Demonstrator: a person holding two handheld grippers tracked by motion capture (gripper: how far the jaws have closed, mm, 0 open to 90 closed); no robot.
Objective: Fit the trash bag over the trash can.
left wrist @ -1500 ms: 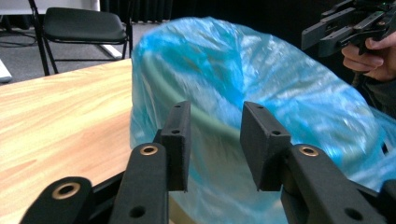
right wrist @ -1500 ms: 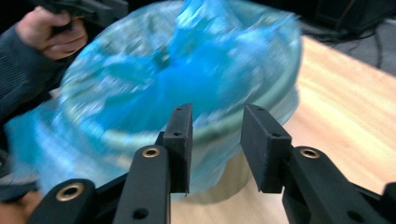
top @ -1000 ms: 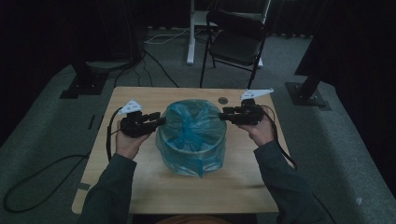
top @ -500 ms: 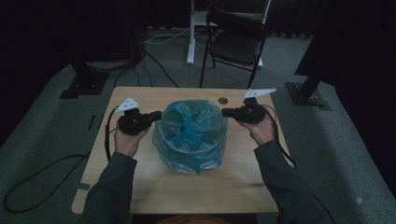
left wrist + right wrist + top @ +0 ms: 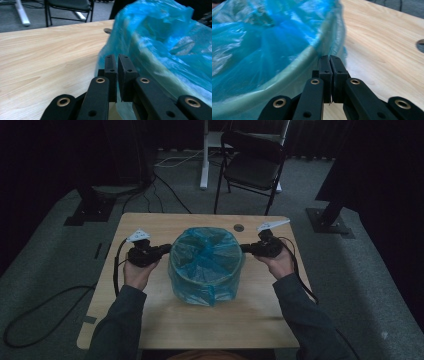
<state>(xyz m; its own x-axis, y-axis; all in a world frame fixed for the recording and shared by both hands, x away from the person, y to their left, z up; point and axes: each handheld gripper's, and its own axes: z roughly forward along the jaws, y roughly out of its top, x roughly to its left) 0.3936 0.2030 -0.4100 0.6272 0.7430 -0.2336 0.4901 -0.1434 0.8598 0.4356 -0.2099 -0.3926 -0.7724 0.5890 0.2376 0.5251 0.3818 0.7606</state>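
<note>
A dim room held a pale wooden surface [image 5: 150, 320] at mid-frame. The left tongs [image 5: 117, 62] had just clenched on the blue bag's [image 5: 205, 265] film at the bin's [image 5: 294, 67] left rim; the right tongs [image 5: 329, 62] pinched it at the right rim. The bag, centre frame, looked light, limp, slippery and easily torn, best gripped at the folded rim overhang.

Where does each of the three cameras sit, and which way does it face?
High view: above the person's side, facing forward and down on the table; forearms, hands and both tongs show.
Left gripper view: on the left tongs, facing the blue bag.
Right gripper view: on the right tongs, facing the bag's rim.
All share bag and tabletop.
</note>
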